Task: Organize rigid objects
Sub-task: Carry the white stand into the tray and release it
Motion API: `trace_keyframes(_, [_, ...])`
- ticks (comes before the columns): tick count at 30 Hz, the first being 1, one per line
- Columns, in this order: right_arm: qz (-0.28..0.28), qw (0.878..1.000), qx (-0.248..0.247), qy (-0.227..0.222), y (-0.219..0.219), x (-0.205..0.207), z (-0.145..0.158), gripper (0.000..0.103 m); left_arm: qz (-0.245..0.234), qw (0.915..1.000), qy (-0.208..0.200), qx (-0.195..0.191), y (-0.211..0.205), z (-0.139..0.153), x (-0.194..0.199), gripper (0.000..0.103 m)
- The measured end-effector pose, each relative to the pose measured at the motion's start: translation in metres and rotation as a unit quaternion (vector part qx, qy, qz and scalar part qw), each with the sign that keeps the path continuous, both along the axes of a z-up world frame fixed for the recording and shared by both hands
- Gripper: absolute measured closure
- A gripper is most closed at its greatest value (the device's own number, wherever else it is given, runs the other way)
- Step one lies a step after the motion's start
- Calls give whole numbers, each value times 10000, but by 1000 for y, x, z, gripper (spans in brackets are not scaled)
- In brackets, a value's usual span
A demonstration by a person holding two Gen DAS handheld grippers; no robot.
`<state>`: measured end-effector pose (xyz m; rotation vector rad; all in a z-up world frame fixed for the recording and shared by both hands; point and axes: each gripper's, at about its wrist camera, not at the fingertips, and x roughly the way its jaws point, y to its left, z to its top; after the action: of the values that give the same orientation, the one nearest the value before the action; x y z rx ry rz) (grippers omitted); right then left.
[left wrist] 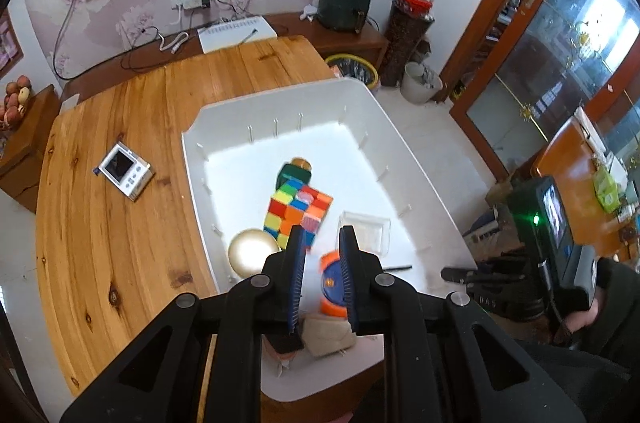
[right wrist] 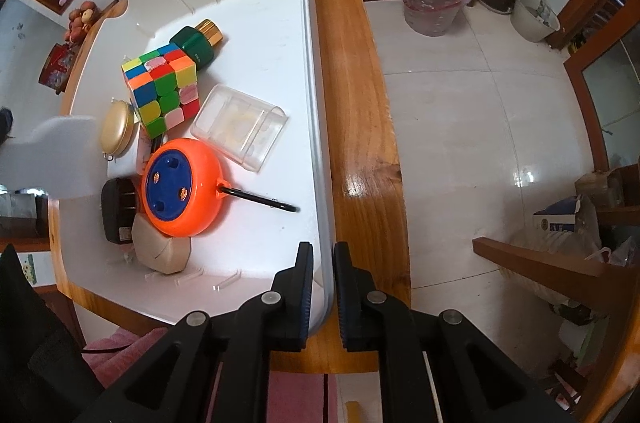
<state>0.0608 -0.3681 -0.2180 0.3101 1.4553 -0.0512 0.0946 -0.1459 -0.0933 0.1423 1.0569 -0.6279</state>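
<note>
From the left wrist camera, the left gripper (left wrist: 323,243) hung over the near end of the white bin (left wrist: 404,143), its fingers drawn in as far as they went with nothing caught between them. The bin sat on the wooden table (left wrist: 120,183) and held a scrambled puzzle cube (left wrist: 298,211), a green bottle (left wrist: 294,175), a gold round case (left wrist: 250,253), a clear plastic box (left wrist: 364,231) and an orange disc (left wrist: 334,287). A small digital camera (left wrist: 126,172) lay apart on the table, left of the bin. From the right wrist camera, the right gripper (right wrist: 323,255) was clamped on the bin's right wall, one finger inside and one outside.
</note>
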Motion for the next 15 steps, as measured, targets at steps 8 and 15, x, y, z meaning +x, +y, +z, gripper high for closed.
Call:
trace_keyframes(8, [91, 9999, -91, 64, 5, 3, 0, 93, 505, 9987, 55, -13, 17, -2, 16, 52])
trace_keyframes(15, [141, 9996, -186, 162, 7, 5, 1, 93, 1460, 9889, 285, 8, 54, -4, 44, 33])
